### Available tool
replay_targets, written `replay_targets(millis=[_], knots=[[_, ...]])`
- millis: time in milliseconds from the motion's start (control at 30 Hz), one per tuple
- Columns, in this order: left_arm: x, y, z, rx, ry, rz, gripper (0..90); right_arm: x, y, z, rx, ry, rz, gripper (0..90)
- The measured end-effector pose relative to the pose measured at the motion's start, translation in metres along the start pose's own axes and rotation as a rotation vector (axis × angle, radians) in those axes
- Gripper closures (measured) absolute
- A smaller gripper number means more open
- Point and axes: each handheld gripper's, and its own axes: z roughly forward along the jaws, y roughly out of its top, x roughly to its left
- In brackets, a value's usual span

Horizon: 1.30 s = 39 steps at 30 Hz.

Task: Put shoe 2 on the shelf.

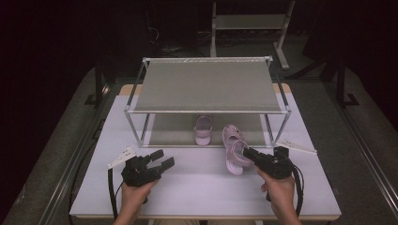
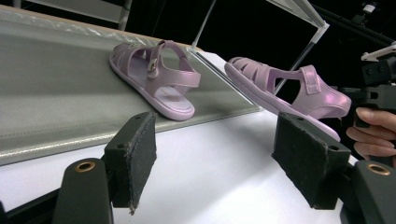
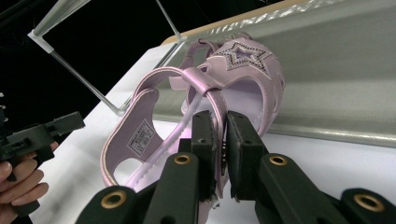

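My right tool (image 1: 247, 153) is clamped on the heel strap of a sandal (image 1: 233, 149); my left tool (image 1: 162, 159) hangs open over the white counter (image 1: 197, 185), holding nothing. Dark room beyond. Sandal is tilted, toe on the rack's (image 1: 206, 84) lower shelf, long axis running away from me. Second sandal (image 1: 203, 130) lies on that shelf.
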Motion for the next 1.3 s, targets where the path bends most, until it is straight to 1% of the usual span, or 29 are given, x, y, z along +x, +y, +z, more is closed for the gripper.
replay_targets(millis=[300,433,467,500,867,1033,1300], knots=[[0.001,0.0,-0.002,-0.001,0.002,-0.002,29.4,0.005,0.007,0.016,-0.018,0.0,-0.008,81.5],[0.002,0.0,-0.002,0.0,0.004,-0.007,29.4,0.006,0.011,0.026,-0.032,-0.006,-0.002,81.6],[0.002,0.0,-0.002,0.0,0.003,-0.009,29.4,0.005,0.012,0.031,-0.038,-0.017,-0.016,81.5],[0.002,0.0,-0.002,-0.002,0.004,-0.011,29.4,0.005,0.012,0.031,-0.038,-0.017,-0.016,81.5],[0.002,0.001,-0.001,-0.003,0.0,-0.009,29.4,-0.005,0.018,0.06,-0.069,-0.065,-0.025,81.6],[0.003,0.001,-0.001,-0.004,-0.001,-0.011,29.4,-0.011,0.02,0.069,-0.072,-0.087,-0.032,81.5],[0.001,0.0,0.001,-0.001,-0.007,-0.012,29.4,-0.015,0.025,0.086,-0.058,-0.109,-0.064,81.6]])
